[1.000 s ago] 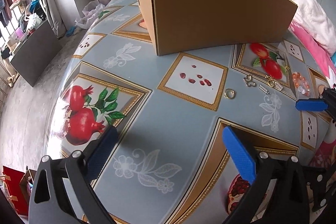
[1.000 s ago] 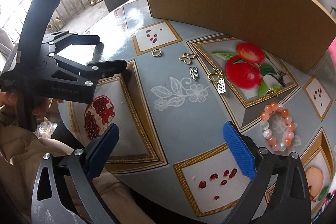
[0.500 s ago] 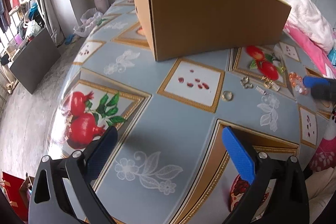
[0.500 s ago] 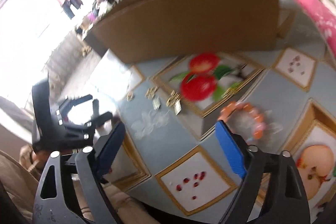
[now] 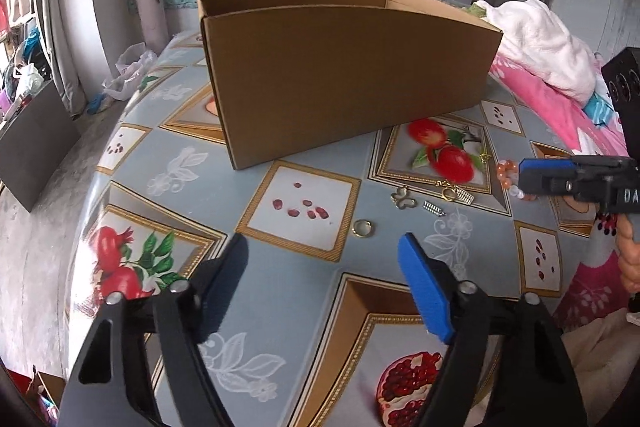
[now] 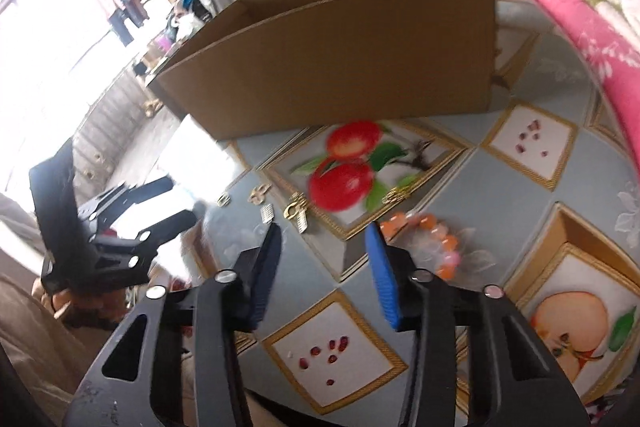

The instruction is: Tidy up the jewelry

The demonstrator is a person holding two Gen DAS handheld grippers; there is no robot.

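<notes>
Jewelry lies on the patterned tablecloth in front of a cardboard box (image 5: 348, 67) (image 6: 340, 55): a gold ring (image 5: 362, 228), a butterfly-shaped gold piece (image 5: 402, 197), a small silver clip (image 5: 434, 207) and an orange bead bracelet (image 5: 505, 175) (image 6: 438, 245). My left gripper (image 5: 324, 243) hovers above the cloth just short of the ring. Its jaws are closing with nothing between them. My right gripper (image 6: 324, 231) is also closing on nothing. The bracelet lies just right of its blue right pad (image 6: 382, 275), which partly hides the bracelet in the left wrist view.
The box is open at the top and stands close behind the jewelry. A pink blanket (image 6: 580, 7) and a white garment (image 5: 540, 43) lie along the table's right side. A hand (image 5: 630, 255) holds the right gripper. The table edge drops off on the left.
Both pairs of jaws have narrowed, the right far more. The right gripper has swung right towards the bead bracelet and rolled. The left view has tipped up, showing the box's open top.
</notes>
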